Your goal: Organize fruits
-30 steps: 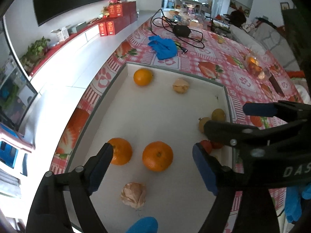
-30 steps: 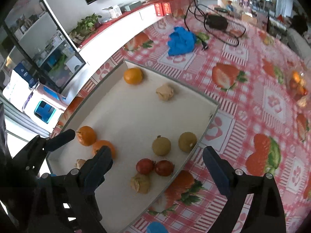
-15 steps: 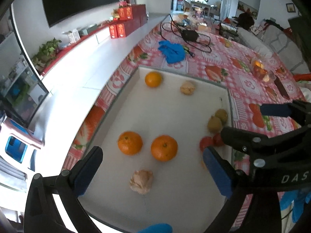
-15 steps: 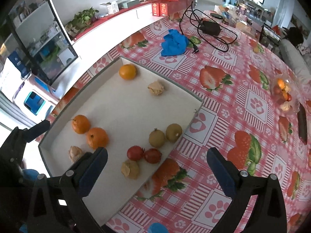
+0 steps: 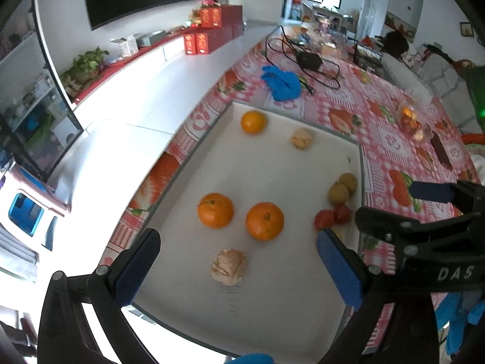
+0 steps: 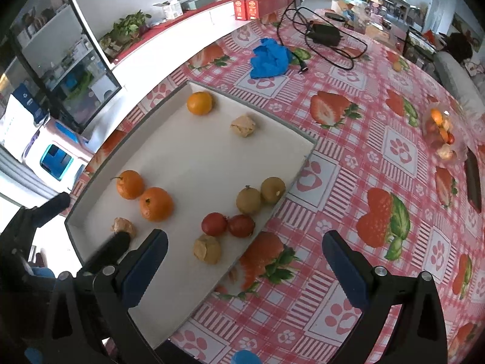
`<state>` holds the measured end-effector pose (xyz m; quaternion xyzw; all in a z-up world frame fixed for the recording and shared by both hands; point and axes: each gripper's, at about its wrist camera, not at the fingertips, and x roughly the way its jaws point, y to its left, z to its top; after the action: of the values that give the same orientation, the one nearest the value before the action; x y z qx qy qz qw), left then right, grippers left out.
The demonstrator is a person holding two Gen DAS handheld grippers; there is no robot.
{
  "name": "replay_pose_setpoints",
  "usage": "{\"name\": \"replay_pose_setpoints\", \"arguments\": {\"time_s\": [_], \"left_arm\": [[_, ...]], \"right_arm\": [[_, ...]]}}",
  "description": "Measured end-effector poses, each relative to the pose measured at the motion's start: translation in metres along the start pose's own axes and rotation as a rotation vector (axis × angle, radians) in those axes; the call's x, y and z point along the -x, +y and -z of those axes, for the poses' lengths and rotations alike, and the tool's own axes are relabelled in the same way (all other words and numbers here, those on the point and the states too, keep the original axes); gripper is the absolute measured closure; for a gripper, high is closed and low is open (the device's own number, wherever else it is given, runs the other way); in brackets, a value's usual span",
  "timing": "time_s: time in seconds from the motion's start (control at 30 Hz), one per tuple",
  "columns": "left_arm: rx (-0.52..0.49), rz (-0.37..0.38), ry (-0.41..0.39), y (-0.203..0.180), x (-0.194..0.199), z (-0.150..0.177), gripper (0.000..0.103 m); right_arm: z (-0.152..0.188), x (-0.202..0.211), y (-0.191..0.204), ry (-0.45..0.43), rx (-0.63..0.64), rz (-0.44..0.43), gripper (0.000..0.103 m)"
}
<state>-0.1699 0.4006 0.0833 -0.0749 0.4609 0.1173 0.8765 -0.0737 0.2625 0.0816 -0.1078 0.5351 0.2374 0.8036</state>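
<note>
Jaws wide; fruit sits inside tray [image 6: 306,156] rim.

Both cameras ride on hand-held grippers and look steeply down over the desk [image 6: 348,157] from fairly close. The left wrist view hangs above the near end of the white tray [image 5: 291,327], facing its far end toward 12 o'clock, with the right gripper's body crossing at 4 o'clock. The right wrist view sits over the tray's [image 6: 306,160] right edge, the tray spreading toward 10 o'clock. Both share the tray, the blue cloth [image 5: 283,83] [image 6: 269,57] and the black cable [image 5: 309,60] [image 6: 324,35] beyond.
</note>
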Motion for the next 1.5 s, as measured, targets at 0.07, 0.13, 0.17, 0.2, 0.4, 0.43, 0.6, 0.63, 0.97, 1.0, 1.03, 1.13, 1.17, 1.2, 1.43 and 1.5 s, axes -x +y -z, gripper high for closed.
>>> {"name": "replay_pose_setpoints", "arguments": {"time_s": [0.07,0.13,0.17,0.2,0.4,0.43,0.6,0.63,0.97,1.0,1.03,1.13,1.17,1.2,1.43,1.5], "left_arm": [[0.039,0.003,-0.055,0.005,0.011,-0.002,0.0],[0.079,-0.005,-0.114,0.01,0.025,-0.005,0.0],[0.101,-0.018,-0.155,0.014,0.032,-0.007,0.0],[0.137,-0.022,-0.212,0.019,0.041,-0.008,0.0],[0.363,0.08,-0.434,0.053,0.085,-0.014,0.0],[0.383,0.098,-0.462,0.057,0.091,-0.016,0.0],[0.335,0.128,-0.535,0.056,0.122,-0.028,0.0],[0.307,0.129,-0.529,0.054,0.125,-0.03,0.0],[0.706,0.144,-0.77,0.116,0.188,-0.024,0.0],[0.76,0.087,-0.79,0.121,0.194,-0.024,0.0],[0.802,0.051,-0.797,0.126,0.197,-0.023,0.0],[0.928,-0.017,-0.802,0.136,0.2,-0.016,0.0],[0.947,-0.047,-0.8,0.136,0.2,-0.016,0.0],[0.949,-0.082,-0.796,0.134,0.199,-0.016,0.0],[0.305,-0.147,-0.464,0.073,0.141,-0.032,0.0],[0.207,-0.133,-0.333,0.056,0.107,-0.02,0.0]], "right_arm": [[-0.001,0.006,-0.007,-0.018,-0.044,-0.019,0.0],[-0.003,0.013,-0.017,-0.039,-0.111,-0.054,0.0],[-0.003,0.018,-0.022,-0.054,-0.136,-0.061,0.0],[-0.003,0.023,-0.027,-0.072,-0.153,-0.042,0.0],[-0.001,0.044,-0.049,-0.129,-0.203,0.007,0.001],[0.0,0.044,-0.05,-0.125,-0.201,0.006,0.001],[0.008,0.044,-0.038,-0.107,-0.101,0.034,0.001],[0.01,0.043,-0.032,-0.101,-0.07,0.035,0.001],[0.021,0.039,-0.017,-0.097,-0.017,0.012,0.001],[0.023,0.038,-0.017,-0.096,-0.019,0.014,0.001],[0.025,0.037,-0.016,-0.096,-0.021,0.023,0.001],[0.034,0.03,-0.012,-0.091,-0.029,0.036,0.001],[0.039,0.026,-0.01,-0.082,-0.03,0.027,0.001],[0.043,0.021,-0.007,-0.067,-0.025,0.014,0.001],[0.046,0.013,-0.003,-0.018,-0.003,-0.025,0.001],[0.044,0.014,-0.007,-0.012,-0.013,-0.037,0.001]]}}
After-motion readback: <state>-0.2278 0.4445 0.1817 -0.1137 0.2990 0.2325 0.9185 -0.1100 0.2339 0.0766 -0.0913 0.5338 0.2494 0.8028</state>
